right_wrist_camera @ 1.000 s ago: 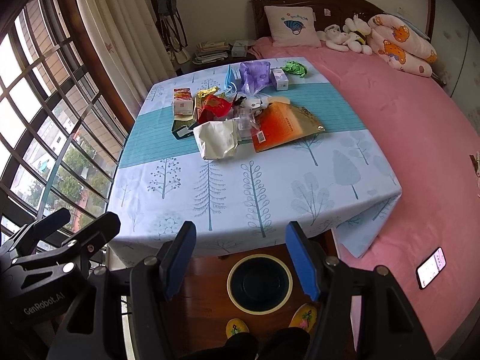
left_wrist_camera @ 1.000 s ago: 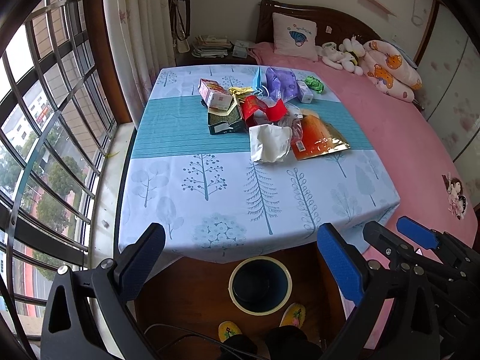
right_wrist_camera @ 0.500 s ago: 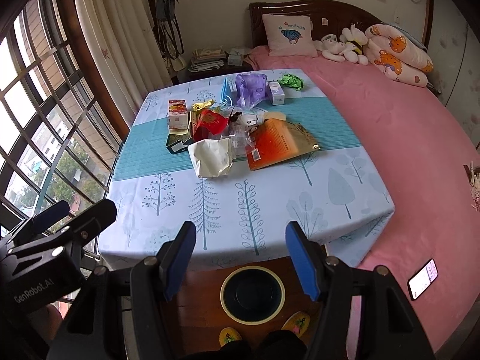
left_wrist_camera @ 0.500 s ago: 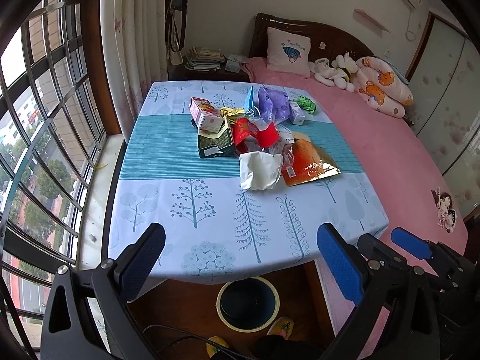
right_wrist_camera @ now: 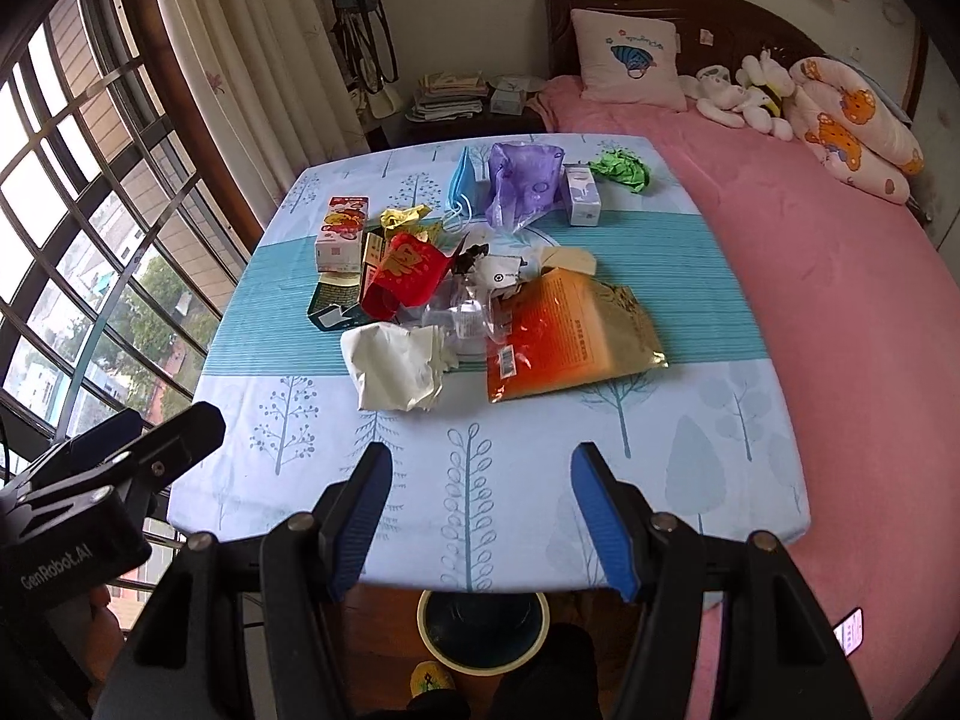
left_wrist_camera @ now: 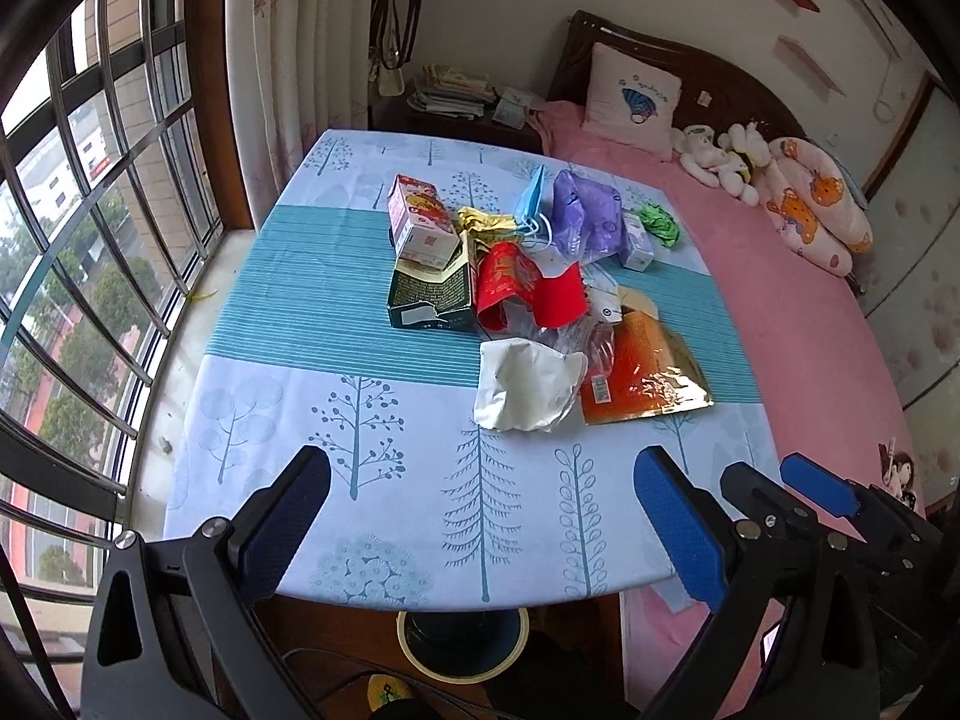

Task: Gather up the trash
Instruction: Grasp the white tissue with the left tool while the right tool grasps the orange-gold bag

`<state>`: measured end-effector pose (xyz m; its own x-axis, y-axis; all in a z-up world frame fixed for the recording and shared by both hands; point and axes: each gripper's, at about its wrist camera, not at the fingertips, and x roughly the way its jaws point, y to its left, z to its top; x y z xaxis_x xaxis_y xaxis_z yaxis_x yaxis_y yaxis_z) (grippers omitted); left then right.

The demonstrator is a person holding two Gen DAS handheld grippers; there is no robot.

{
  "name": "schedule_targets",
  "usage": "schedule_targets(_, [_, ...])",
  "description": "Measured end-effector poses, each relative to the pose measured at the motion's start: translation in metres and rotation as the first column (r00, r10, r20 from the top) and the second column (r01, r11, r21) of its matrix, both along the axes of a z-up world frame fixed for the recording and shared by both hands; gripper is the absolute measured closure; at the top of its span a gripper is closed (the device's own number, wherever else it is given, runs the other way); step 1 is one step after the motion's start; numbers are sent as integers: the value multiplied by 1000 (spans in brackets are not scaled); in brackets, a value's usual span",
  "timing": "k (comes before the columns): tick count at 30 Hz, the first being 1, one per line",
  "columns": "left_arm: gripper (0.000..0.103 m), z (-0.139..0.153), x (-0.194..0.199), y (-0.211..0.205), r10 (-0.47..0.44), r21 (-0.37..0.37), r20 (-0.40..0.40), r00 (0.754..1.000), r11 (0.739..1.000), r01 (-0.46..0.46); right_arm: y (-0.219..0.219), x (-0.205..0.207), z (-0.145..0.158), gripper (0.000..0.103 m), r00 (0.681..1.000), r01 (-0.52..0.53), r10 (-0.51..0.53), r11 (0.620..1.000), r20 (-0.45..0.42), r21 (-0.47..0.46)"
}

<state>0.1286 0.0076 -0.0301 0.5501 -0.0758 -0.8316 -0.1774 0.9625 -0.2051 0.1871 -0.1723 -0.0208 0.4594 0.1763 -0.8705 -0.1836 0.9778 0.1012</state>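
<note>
A heap of trash lies mid-table: a crumpled white paper, an orange-gold foil bag, a red packet, a dark green box, a pink carton, a purple bag, a blue mask and a green wad. My left gripper is open and empty over the table's near edge. My right gripper is open and empty beside it. A round bin stands on the floor below the table edge.
The table has a blue tree-print cloth. A pink bed with a pillow and plush toys runs along the right. A barred window is at the left. A phone lies on the bed. Slippers show by the bin.
Both grippers have moved forward and up toward the table; the trash heap looks larger and the bin has slid partly under the table edge. Both stay open.
</note>
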Motion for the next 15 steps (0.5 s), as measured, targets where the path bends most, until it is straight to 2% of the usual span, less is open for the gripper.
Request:
schedule_targets(5, [3,-32,51,-10,47,-43,-108,993,998,-52,-24,52,-22,41,995,-68,71,997,-73,48])
schedule_targets(8, [3,-54,77,-16,69,-41,-155,986,996,-76,-36,79,-37,41,987,-106,113,992,-112,68])
schedule_targets(15, [3,-94,125,-19,17,33,-127,992,999,-13,-50,132,-68,41,965,-214,217,976,-149,36])
